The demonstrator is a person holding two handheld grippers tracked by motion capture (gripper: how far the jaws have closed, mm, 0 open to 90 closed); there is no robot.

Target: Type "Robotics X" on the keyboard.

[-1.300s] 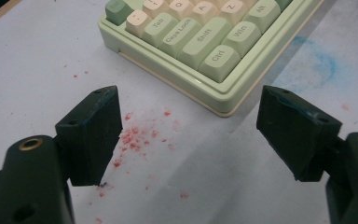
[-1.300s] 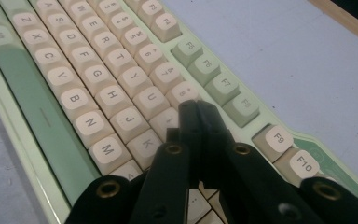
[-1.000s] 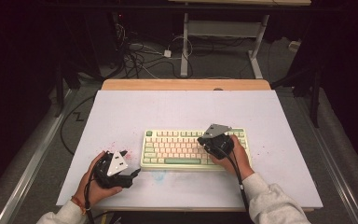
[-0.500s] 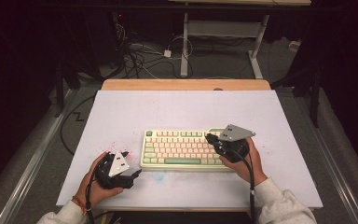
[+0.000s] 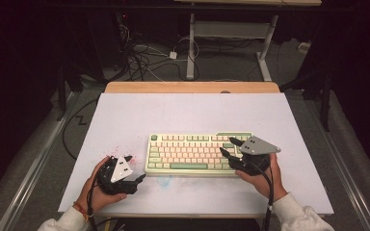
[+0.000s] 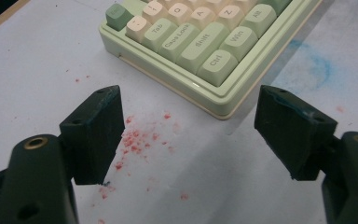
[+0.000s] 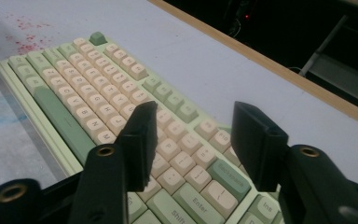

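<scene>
Shifted toward the keyboard's (image 5: pixel 198 153) right end since a second ago, the right gripper (image 5: pixel 232 147) has just been opening, nothing between its jaws, above the keys; left gripper (image 5: pixel 136 169) spread wide beside the keyboard's left corner

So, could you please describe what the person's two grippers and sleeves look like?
Each gripper, left gripper and right gripper, is black with two blocky dark jaws, a grey three-cornered plate on top and a trailing black cable. The sleeves are light-coloured; the left wrist wears a reddish band.
</scene>
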